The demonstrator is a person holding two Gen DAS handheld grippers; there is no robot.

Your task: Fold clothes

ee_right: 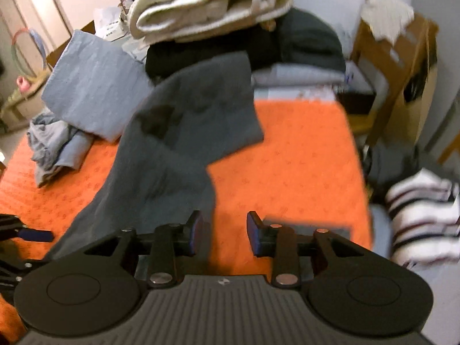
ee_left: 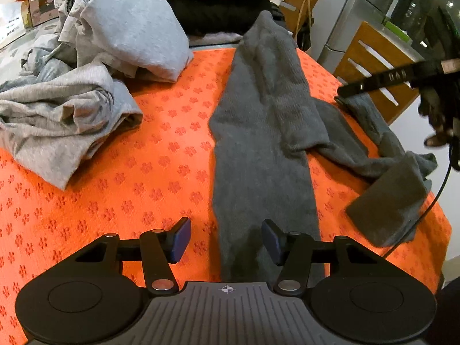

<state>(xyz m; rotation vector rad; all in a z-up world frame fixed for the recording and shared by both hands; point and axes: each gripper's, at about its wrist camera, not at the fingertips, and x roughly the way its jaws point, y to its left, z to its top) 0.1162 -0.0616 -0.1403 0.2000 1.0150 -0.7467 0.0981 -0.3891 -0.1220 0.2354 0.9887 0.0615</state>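
Left tool [ee_left: 225,240] held low, jaws spread wide. Right tool [ee_right: 224,234] likewise parted, gripping nothing.

The dark grey garment [ee_left: 258,132] [ee_right: 172,149] lies stretched lengthwise on the orange patterned cloth [ee_left: 129,172] [ee_right: 287,158], unfolded, its far end reaching the stacked clothes beyond the cloth. One sleeve angles sideways toward the cloth's right edge, its cuff resting just inside that edge.

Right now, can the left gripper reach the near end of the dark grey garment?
Probably yes. The left gripper is open just above the dark grey garment, whose near end lies between its fingers, with nothing on top.
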